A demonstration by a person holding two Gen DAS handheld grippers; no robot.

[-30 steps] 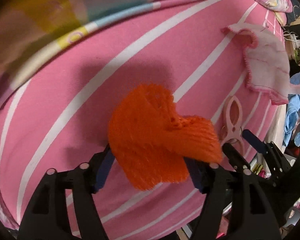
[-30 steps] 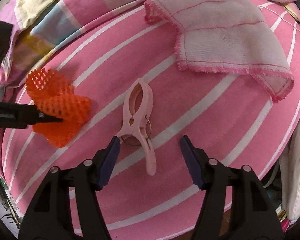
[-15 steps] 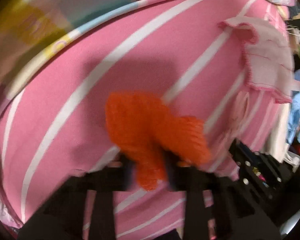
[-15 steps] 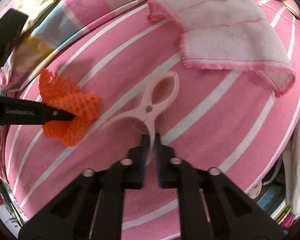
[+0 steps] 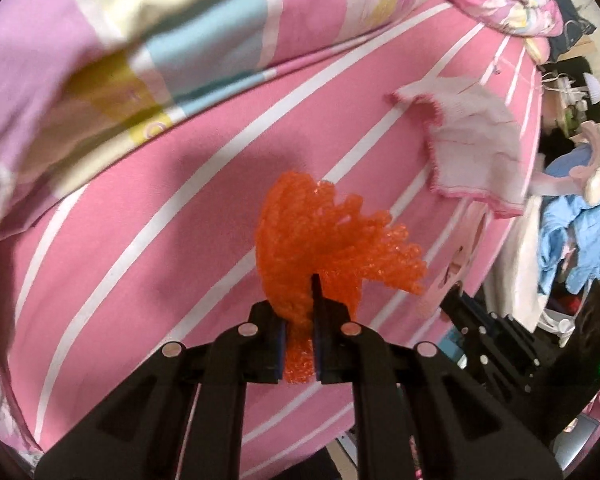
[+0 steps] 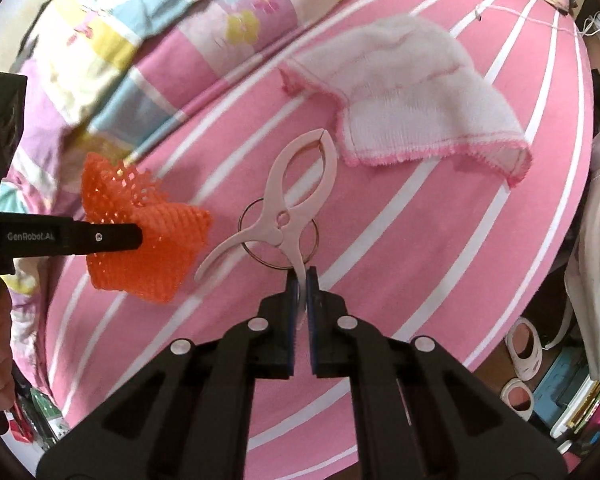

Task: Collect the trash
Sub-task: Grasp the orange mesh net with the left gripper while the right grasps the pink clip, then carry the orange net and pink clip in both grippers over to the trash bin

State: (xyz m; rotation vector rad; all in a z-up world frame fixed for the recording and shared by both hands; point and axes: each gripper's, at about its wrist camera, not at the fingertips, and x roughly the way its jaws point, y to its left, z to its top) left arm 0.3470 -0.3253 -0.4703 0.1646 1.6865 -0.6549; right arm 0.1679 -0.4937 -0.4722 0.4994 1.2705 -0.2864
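Lying under everything, a pink striped bed (image 6: pixel 440 240), with a patterned quilt (image 6: pixel 148 40) bunched along the far left and a white cloth (image 6: pixel 412 96) resting far right. Carrying two pieces of trash now, where a second ago both were lying flat on the stripes between wide-open jaws. Pinching the orange net (image 5: pixel 324 236) in the left gripper (image 5: pixel 300 320), jaws nearly closed with the foam mesh squeezed between the pads and fanning out beyond the tips, raised clear of the bed at left of the peg. Clamping one handle of the pink peg (image 6: pixel 296 204) in the right gripper (image 6: pixel 300 292), jaws fully closed on that thin leg, the peg's head pointing far toward the cloth and its wire ring dangling behind. Lifting both off the sheet, judging by the shadows dropping away beneath them. Meaning, most likely, two grasps done together and only the carry to a bin remaining; no bin showing in either view. Risking a swing or slip at the peg, held by a single thin handle.
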